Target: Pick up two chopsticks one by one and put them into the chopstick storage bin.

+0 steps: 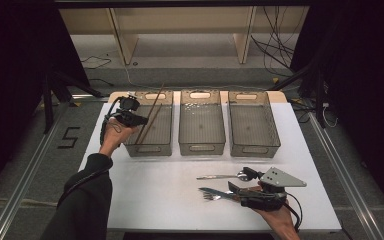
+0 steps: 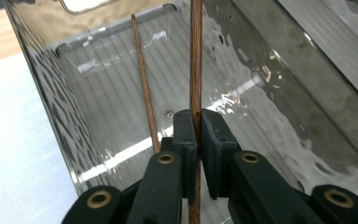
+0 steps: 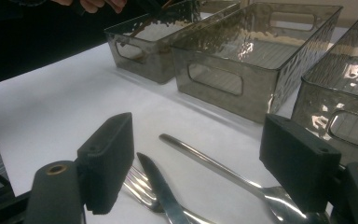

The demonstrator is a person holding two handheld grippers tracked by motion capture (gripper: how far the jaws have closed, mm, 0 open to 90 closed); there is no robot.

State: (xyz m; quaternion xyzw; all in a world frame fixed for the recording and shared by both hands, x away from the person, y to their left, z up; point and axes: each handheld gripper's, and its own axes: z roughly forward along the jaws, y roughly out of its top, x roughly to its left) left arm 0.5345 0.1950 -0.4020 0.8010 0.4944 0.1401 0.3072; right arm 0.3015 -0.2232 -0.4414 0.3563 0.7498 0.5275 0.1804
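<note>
My left gripper hovers at the left rim of the left clear bin, shut on a brown wooden chopstick that stands between its pads and points into the bin. A second chopstick lies slanted inside that bin. At the front right, my right gripper rests low on the white table with its jaws wide apart. A spoon, a knife and a fork lie on the table between and ahead of the open jaws, none of them gripped.
Three clear plastic bins stand in a row at the back of the white table: the left one, a middle bin and a right bin, these last two bare inside. Cables lie on the floor behind.
</note>
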